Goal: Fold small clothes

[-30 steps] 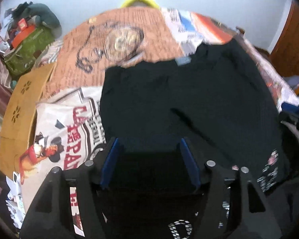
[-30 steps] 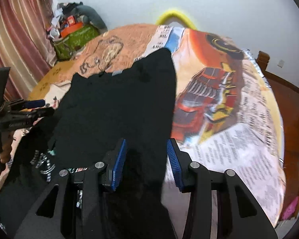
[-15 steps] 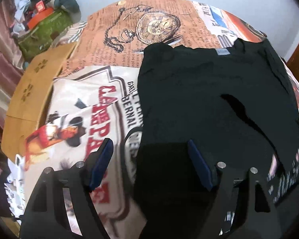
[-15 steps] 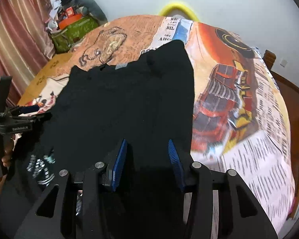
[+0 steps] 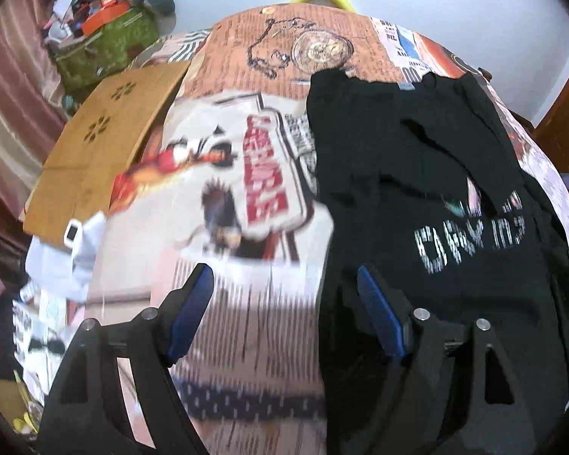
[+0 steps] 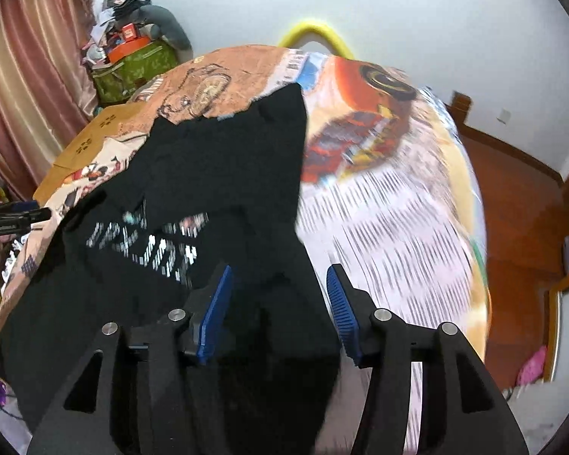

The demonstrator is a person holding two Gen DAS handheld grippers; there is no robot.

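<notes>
Firstly, in the left wrist view, the left gripper hangs over the printed bedsheet with its blue pads spread wide and nothing between them. The log and the earlier pictures agree that these jaws were just opening. The black T-shirt lies flat on the sheet; its left edge passes near the right pad, but the pads do not press it. Only this view shows the grey neck label at the collar, a pocket watch drawing on the sheet, a brown cardboard piece at the left side and a small white device beside it. White letters are printed on the shirt; they are blurred and I cannot read them with certainty. Red letters on the sheet are also too blurred.

Then, in the right wrist view, the right gripper stands over the near right part of the same T-shirt. Its pads stand apart and have just been opening; black cloth lies under the gap, but it is not pinched. Only this view shows a red truck picture on the sheet, the wooden floor, a pink curtain and the left gripper's tip at the far left edge. A green bag with an orange box shows in both views.
</notes>
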